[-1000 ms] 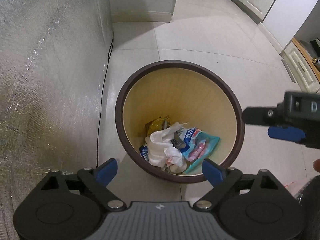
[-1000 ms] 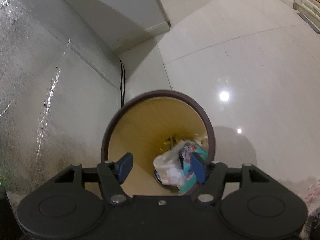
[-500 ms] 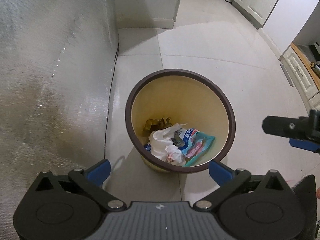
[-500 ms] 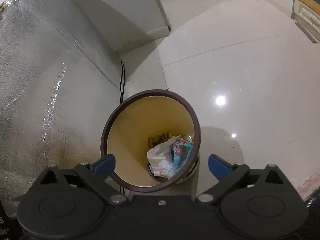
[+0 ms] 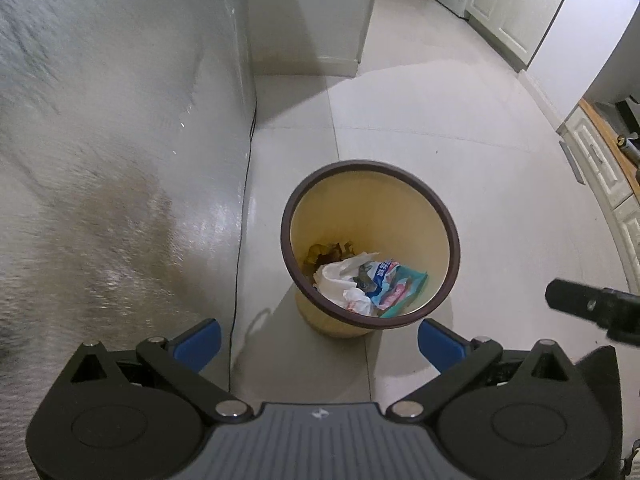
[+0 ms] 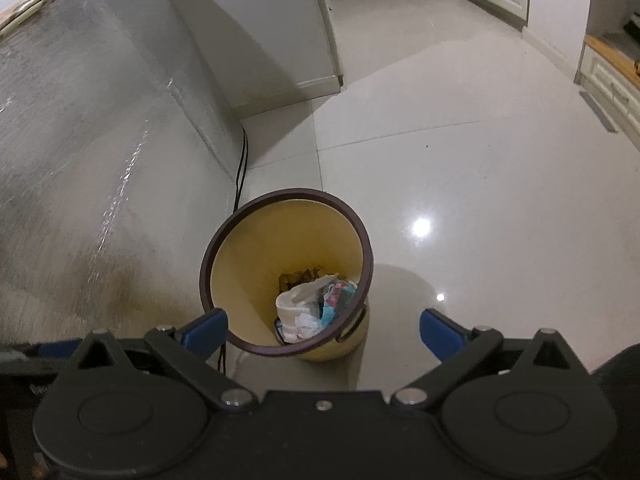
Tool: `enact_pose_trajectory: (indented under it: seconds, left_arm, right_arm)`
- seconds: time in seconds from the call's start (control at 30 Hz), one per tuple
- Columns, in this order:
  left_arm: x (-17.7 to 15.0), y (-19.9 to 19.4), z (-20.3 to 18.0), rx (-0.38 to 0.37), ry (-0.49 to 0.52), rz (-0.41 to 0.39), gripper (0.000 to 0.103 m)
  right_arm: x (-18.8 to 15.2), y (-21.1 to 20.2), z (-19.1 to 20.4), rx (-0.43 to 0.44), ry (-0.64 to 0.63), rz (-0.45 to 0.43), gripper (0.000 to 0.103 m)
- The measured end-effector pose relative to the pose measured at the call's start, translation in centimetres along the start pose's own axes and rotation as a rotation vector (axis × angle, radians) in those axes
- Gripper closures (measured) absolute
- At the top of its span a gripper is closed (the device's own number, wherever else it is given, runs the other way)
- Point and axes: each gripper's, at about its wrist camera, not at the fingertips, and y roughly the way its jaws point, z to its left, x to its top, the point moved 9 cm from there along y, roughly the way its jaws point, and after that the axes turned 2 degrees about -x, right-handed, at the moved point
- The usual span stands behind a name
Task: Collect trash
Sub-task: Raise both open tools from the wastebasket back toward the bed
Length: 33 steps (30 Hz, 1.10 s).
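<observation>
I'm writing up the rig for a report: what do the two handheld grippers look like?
Both are alike: the left gripper and right gripper have black linkage arms with silver pivot bolts, round black discs on each side and blue pads on the jaws. The left one's body is ribbed grey with a small white mark; the right one's is plain black.

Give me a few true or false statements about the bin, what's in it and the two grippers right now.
1. The bin stands upright on the floor. True.
2. The bin is empty. False: crumpled white paper and a blue wrapper lie in it.
3. The left gripper holds a wrapper. False: open, nothing between its fingers.
4. The right gripper is open and empty. True.
5. A black cable runs along the floor by the bin. True.
</observation>
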Motion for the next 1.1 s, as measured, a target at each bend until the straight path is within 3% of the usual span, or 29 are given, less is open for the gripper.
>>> enact_pose_trajectory:
  seconds: [0.6, 0.83, 1.1]
  left_arm:
    - [-0.8, -8.9, -1.0, -0.019, 0.041, -0.087, 0.0]
    - [-0.6, -13.2, -2.5, -0.047, 0.066, -0.161, 0.0]
    - [-0.6, -20.9, -3.8, -0.091, 0.083, -0.288, 0.0]
  right_arm:
    - [-1.7, -8.5, -0.1, -0.057, -0.03, -0.081, 0.0]
    - [-2.0, -13.8, -1.0, -0.087, -0.007, -0.155, 0.0]
    - [-1.9, -21.1, -0.8, -0.108, -0.018, -0.262, 0.0]
